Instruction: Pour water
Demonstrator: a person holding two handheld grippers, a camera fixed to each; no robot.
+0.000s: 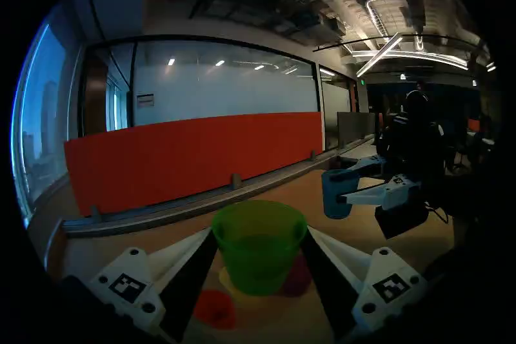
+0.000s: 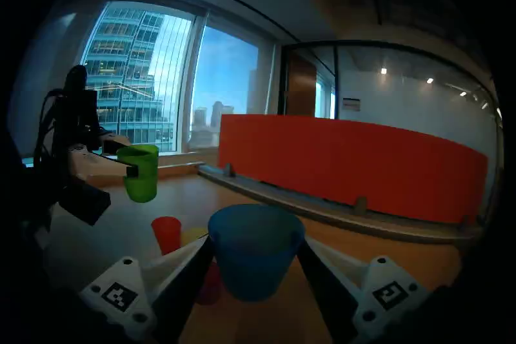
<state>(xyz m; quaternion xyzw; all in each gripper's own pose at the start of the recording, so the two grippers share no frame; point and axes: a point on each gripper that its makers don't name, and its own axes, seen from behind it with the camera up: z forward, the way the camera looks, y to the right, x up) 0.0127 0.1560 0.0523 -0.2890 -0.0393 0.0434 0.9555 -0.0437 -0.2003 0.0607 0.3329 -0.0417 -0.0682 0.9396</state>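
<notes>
- Green cup (image 1: 258,260) sits closest to lens in left gripper view, upright, pinched btwn both fingers of my L gripper (image 1: 259,237); fingers press on its sides, so clamped on it.
- Cup is translucent; can't tell if there's water inside.
- Just under and behind it on the table (image 1: 284,190): red cup (image 1: 216,308) to the left, yellow cup (image 1: 229,279) partly hidden by the green one, and another reddish cup (image 1: 297,276) at right, by my right finger.
- Farther right in the same view, my R gripper (image 1: 345,194) holds a blue cup (image 1: 334,192) upright, fingers on either side of it, well apart from the green one.
- Right gripper view: blue cup is front and centre btwn both fingers, gripped, open top up; contents not visible.
- Same view, L gripper with green cup shows off to the left, cup held above the tabletop; red and yellow cups stand btwn the two grippers.
- Beyond the table edge: long orange partition (image 1: 193,157) w/ glass wall above.
- Big window (image 2: 148,86) w/ towers outside, on the left.
- Person (image 1: 413,131) seated in the dark far right, back to me; lit ceiling lights (image 1: 380,53) overhead.
</notes>
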